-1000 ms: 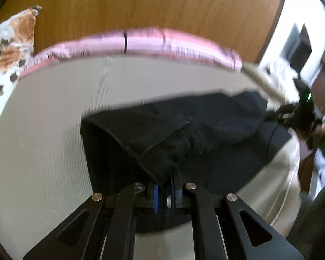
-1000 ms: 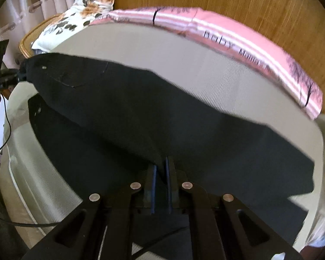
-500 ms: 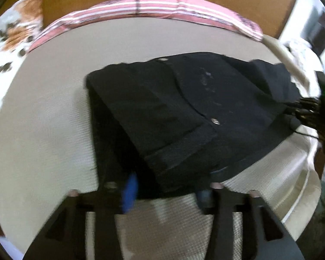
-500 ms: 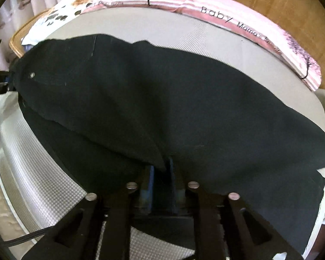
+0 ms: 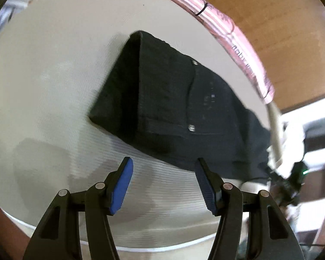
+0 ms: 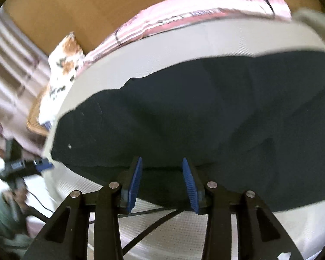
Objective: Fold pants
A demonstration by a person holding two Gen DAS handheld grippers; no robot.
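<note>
The black pants (image 5: 173, 99) lie folded lengthwise on the beige mattress (image 5: 43, 86), waistband end with two metal rivets toward me. My left gripper (image 5: 163, 164) is open and empty, just short of the pants' near edge. In the right wrist view the pants (image 6: 195, 125) spread wide across the mattress (image 6: 205, 41). My right gripper (image 6: 161, 164) is open and empty, its fingertips at the fabric's near edge. The right gripper also shows in the left wrist view (image 5: 292, 182), at the far right.
A pink striped blanket (image 5: 234, 30) runs along the wooden headboard (image 5: 281, 10). A floral pillow (image 6: 65, 58) lies at the mattress's far left corner. A black cable (image 6: 149, 221) crosses the mattress front edge below my right gripper. Furniture stands beyond the bed's right side (image 5: 314, 134).
Both grippers held the pants a second ago and carried the upper layer over. Both have now let go, opened, and drawn back; the pants lie flat, folded.
</note>
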